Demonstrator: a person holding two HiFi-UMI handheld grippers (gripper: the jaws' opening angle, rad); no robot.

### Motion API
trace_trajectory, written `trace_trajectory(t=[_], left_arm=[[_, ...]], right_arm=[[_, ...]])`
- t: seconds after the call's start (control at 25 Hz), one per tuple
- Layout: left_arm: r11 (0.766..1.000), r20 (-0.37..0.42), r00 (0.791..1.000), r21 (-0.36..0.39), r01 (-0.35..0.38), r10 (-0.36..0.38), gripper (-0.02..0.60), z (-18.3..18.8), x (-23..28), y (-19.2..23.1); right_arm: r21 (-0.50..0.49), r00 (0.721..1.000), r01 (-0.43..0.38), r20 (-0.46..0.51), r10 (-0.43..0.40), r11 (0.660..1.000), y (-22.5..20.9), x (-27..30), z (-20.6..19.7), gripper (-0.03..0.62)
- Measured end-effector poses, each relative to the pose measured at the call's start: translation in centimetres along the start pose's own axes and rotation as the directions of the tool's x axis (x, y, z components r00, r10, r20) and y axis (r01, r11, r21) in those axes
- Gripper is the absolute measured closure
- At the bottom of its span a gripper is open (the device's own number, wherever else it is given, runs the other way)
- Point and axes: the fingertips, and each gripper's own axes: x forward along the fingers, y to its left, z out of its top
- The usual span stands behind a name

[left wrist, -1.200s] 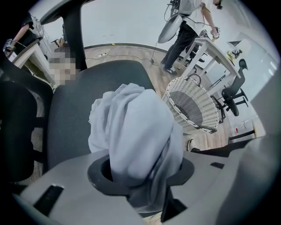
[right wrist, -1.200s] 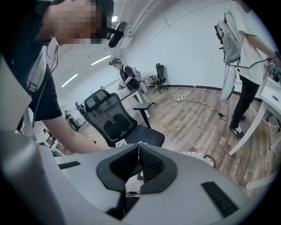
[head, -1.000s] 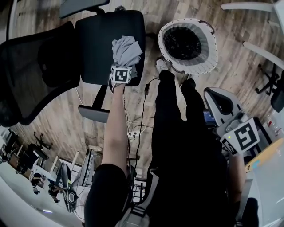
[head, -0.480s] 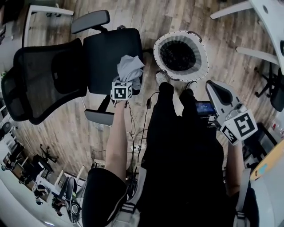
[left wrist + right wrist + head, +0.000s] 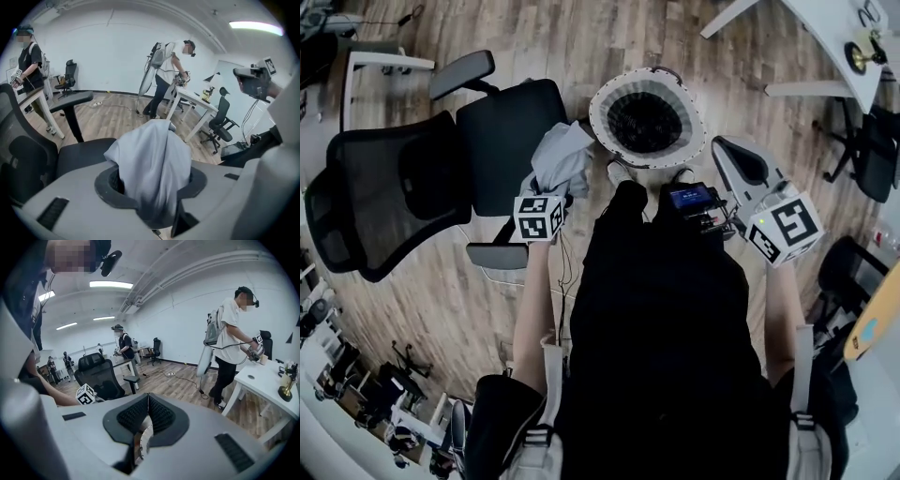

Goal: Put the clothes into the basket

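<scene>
Head view, garment: a pale grey-blue garment [image 5: 562, 159], crumpled and plain, hangs bunched at the tip of the left gripper [image 5: 549, 190], by the edge of the black chair [image 5: 502, 131] to that gripper's left.
Head view, basket: the round white basket [image 5: 694, 114] with a dark inside stands on the floor just beyond and to the right of the left gripper's tip. The cloth is not in it yet.
Head view, right gripper: the right gripper [image 5: 729, 157] is level with the basket's far side and carries nothing.
Left gripper view, grip: the jaws are clamped on a thick fold of the garment [image 5: 152, 159], which fills the gap and drapes past the tips.
Left gripper view, look: matte cloth in soft rounded folds, with no print showing.
Right gripper view, jaws: the ribbed pads [image 5: 159, 416] are closed together with nothing between them.
Handling, judged: light, limp and not fragile. It will sag and trail.
Hold, judged: a pinch on a bunched fold, as here, should hold better than one on a single edge. Loose ends may snag the rim.
</scene>
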Motion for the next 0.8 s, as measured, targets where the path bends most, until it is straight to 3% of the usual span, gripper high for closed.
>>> trace_trajectory(t=[0.28, 0.6, 0.8], left_arm=[[0.993, 0.127, 0.986, 0.060, 0.101, -0.108, 0.382, 5.3, -2.2, -7.4], [0.975, 0.119, 0.974, 0.132, 0.176, -0.192, 0.382, 8.8, 0.1, -15.4], [0.978, 0.091, 0.976, 0.087, 0.190, -0.198, 0.382, 9.9, 3.5, -18.6]], right_arm=[[0.021, 0.996, 0.076, 0.035, -0.077, 0.997, -2.3, -4.0, -0.2, 0.577], [0.043, 0.997, 0.072, 0.038, -0.073, 0.997, -7.1, -5.9, -0.8, 0.577], [0.044, 1.000, 0.006, 0.016, -0.007, 0.999, -10.4, -5.0, -1.7, 0.577]])
